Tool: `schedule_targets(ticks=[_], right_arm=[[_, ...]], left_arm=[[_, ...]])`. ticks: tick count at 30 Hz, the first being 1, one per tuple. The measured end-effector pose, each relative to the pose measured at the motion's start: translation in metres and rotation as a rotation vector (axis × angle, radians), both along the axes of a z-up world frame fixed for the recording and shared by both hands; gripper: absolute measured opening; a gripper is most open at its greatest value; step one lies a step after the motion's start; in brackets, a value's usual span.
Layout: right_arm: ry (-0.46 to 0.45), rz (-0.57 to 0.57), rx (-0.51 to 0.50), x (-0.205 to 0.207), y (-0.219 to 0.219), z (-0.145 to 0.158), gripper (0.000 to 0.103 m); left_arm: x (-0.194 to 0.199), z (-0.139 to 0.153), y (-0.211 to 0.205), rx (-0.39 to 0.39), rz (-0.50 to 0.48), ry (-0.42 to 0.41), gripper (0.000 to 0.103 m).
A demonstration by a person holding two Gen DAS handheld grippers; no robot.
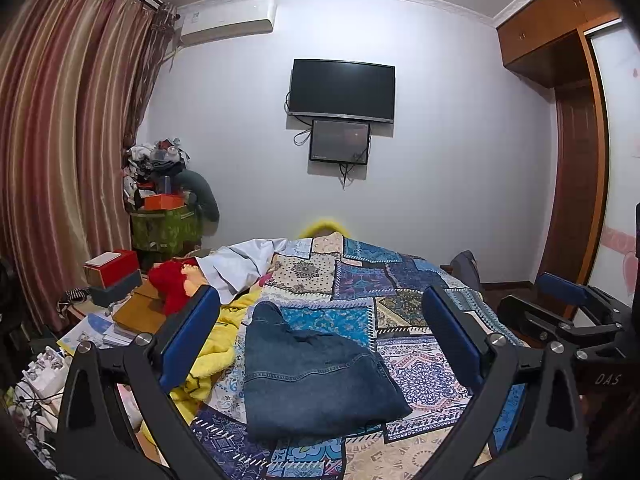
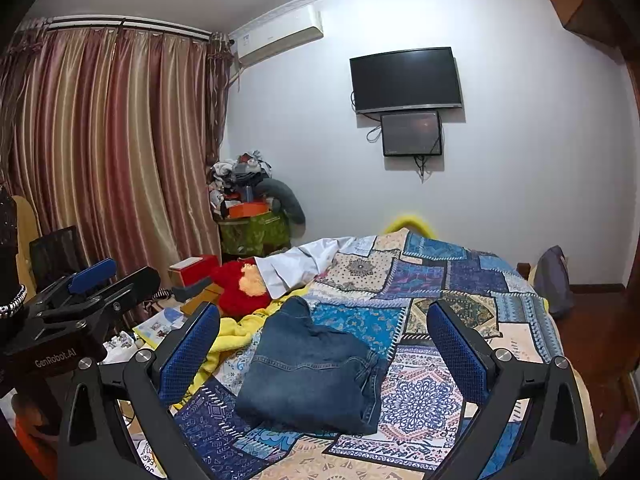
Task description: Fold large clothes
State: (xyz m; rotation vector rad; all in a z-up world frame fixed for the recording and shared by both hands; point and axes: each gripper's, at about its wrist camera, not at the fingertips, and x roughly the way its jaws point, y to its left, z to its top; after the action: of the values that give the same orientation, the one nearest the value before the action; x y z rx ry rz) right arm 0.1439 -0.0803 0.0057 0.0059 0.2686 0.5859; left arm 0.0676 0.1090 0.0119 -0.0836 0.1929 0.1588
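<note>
Jeans (image 1: 316,376) folded; only right view shows laptop (image 2: 56,254).

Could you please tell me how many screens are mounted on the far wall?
2. A large dark television hangs on the white wall, and a smaller screen sits directly below it, touching or nearly touching its bottom edge. Both appear switched off.

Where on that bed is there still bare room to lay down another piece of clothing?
Free patches: the patchwork bedspread right of the folded jeans, and the stretch beyond them toward the wall. The left edge is crowded with the yellow blanket, red plush toy, white garment and boxes. Both the left gripper and the right gripper are open above the bed.
</note>
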Motion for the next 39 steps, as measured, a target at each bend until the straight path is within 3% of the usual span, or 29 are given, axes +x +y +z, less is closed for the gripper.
schedule_targets(ticks=[39], right_arm=[[-0.021,0.010,0.022,-0.006,-0.008,-0.001,0.103]], left_arm=[[-0.004,-0.001,0.014,-0.011,-0.064,0.022,0.102]])
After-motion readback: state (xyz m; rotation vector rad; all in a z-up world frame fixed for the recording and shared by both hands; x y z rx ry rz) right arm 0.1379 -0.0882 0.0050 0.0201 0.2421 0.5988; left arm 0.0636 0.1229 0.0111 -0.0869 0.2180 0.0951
